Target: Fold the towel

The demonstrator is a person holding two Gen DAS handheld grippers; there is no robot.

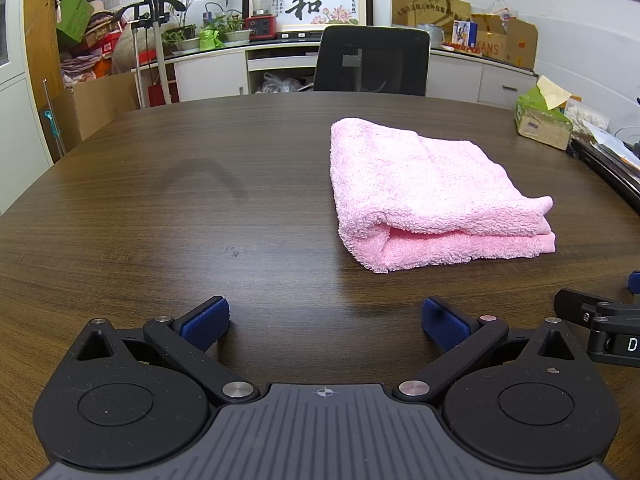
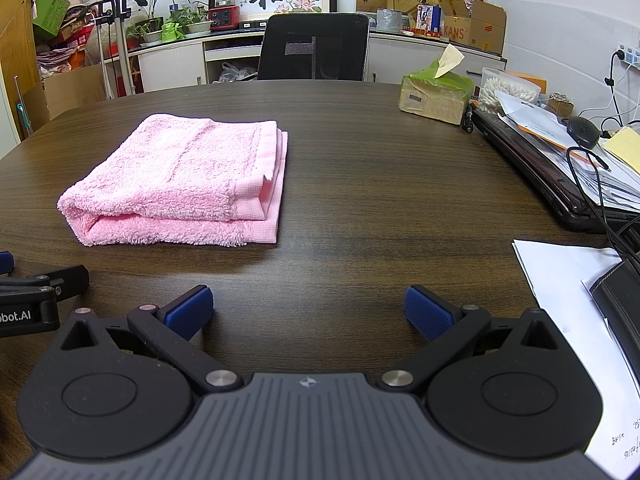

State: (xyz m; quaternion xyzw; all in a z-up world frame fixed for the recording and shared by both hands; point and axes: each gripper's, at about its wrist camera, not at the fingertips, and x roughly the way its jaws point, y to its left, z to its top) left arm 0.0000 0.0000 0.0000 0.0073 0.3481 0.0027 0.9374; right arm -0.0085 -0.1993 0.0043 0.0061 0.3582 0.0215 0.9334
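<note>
Nearest each lens, the two tools hover low over the dark wooden table (image 1: 160,184). Left gripper (image 1: 325,322): blue-padded fingers (image 1: 206,322) spread wide, nothing between them, touching nothing. Right gripper (image 2: 308,312): fingers (image 2: 428,312) likewise spread wide and empty; its black body also shows at the right edge of the left wrist view, just beside the left tool.

Beyond the fingertips, well apart from both tools, lies the pink towel (image 1: 424,192), resting flat on the tabletop ahead and to the right of the left gripper, ahead and to the left of the right one. It is folded into a compact, thick rectangle of several layers: a rounded fold along its left side, stacked hemmed edges on its right side (image 2: 272,172), one woven corner slightly upturned.

Farther right: loose papers (image 2: 560,280), a laptop (image 2: 532,168), a green tissue box (image 2: 436,92). Behind the table: a black office chair (image 2: 316,48).
</note>
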